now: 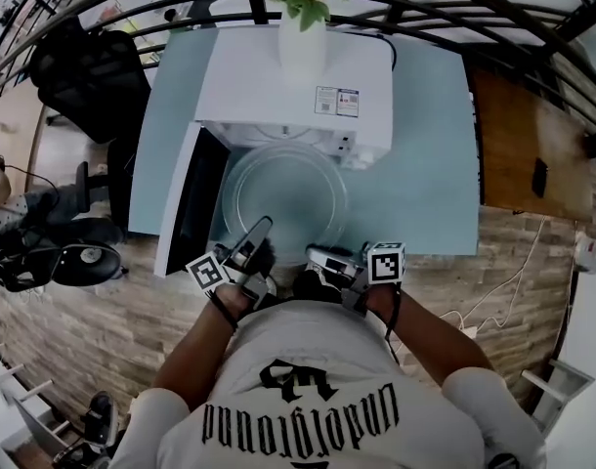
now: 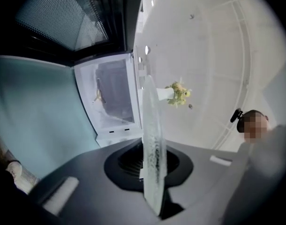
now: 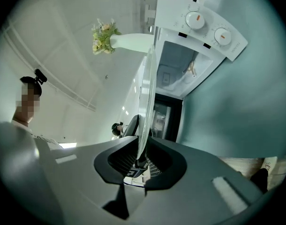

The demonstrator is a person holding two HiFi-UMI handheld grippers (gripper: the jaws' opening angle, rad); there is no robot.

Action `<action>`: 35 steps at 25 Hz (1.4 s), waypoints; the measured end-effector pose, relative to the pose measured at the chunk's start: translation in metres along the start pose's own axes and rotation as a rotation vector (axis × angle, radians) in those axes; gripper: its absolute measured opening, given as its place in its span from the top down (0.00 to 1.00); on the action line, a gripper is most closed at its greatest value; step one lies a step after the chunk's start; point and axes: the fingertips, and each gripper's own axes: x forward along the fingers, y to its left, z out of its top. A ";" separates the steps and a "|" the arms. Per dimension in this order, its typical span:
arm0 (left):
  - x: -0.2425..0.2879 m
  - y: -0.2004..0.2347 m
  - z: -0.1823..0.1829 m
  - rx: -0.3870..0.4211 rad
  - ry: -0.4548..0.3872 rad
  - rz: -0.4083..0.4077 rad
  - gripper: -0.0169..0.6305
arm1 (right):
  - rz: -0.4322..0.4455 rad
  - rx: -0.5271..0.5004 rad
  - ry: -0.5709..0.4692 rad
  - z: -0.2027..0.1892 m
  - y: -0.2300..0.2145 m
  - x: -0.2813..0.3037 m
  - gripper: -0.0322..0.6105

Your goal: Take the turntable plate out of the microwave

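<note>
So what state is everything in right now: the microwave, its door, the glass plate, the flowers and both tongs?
microwave: open at the front.
door: swung wide open to the left.
turntable plate: out in front of the microwave, held by its near rim.
left tongs: shut on the turntable plate.
right tongs: shut on the turntable plate.
vase of flowers: upright on top of the microwave.

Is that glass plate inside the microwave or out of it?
Out: the plate is before the open microwave, left tongs and right tongs gripping its rim.

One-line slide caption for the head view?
Left gripper and right gripper hold the glass turntable plate by its near rim, in front of the open microwave.
</note>
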 end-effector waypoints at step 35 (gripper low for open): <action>-0.155 -0.132 -0.073 0.045 0.146 -0.107 0.86 | -0.012 -0.129 -0.188 -0.176 0.141 -0.004 0.87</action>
